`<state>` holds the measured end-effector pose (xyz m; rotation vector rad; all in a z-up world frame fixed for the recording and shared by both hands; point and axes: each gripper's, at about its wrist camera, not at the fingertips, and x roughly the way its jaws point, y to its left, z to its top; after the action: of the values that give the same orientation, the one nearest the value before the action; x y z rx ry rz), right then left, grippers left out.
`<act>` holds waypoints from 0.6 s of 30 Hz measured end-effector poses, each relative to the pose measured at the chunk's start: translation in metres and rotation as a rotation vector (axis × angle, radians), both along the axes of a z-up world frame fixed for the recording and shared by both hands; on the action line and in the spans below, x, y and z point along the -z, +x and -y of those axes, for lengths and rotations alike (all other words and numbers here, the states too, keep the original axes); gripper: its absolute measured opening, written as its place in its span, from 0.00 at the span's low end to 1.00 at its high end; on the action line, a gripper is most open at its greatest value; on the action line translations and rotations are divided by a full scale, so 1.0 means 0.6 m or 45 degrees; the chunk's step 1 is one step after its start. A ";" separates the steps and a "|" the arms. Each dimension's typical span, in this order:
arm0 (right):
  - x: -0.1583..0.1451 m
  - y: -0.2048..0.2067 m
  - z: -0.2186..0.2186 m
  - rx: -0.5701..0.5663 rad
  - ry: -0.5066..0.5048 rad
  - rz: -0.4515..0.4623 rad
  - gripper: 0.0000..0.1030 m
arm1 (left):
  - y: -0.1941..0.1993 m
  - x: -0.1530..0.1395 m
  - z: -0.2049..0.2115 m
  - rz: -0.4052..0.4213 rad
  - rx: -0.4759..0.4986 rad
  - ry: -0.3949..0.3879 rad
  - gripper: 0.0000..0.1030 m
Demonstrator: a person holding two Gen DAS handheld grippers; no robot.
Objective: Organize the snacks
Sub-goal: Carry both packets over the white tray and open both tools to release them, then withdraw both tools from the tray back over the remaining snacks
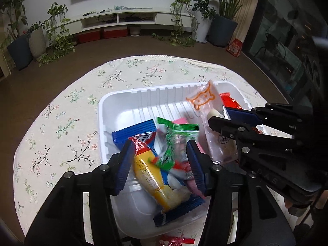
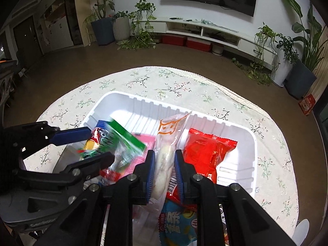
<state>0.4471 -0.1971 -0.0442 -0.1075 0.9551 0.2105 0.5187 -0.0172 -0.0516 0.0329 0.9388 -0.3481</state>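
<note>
Left gripper (image 1: 160,164) clamped yellow and green packets (image 1: 178,141) above tray (image 1: 123,102). Right gripper (image 2: 163,174) pinched clear packet (image 2: 164,164). Red packet (image 2: 207,153) lay inside; others outside the tray's near edge, so roughly midway.

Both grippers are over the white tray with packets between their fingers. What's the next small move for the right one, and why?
Probably lower the right gripper a little and open it. It is shut on the clear cat-print packet, which already hangs over the white tray beside the red packet, so letting go should drop it inside.
</note>
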 end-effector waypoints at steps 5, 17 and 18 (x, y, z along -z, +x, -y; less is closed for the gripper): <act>-0.003 -0.003 0.006 0.015 0.010 0.016 0.36 | -0.020 -0.025 -0.013 0.032 -0.032 -0.020 0.66; -0.073 -0.061 0.040 0.091 0.205 0.126 0.65 | -0.148 -0.111 -0.065 0.227 -0.059 -0.055 0.99; -0.083 -0.074 0.046 0.098 0.235 0.139 0.67 | -0.165 -0.119 -0.070 0.271 -0.064 -0.040 0.99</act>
<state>0.4029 -0.2245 0.0057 0.0864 0.8256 0.2186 0.4195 0.0251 0.0197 0.0171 0.7225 -0.3058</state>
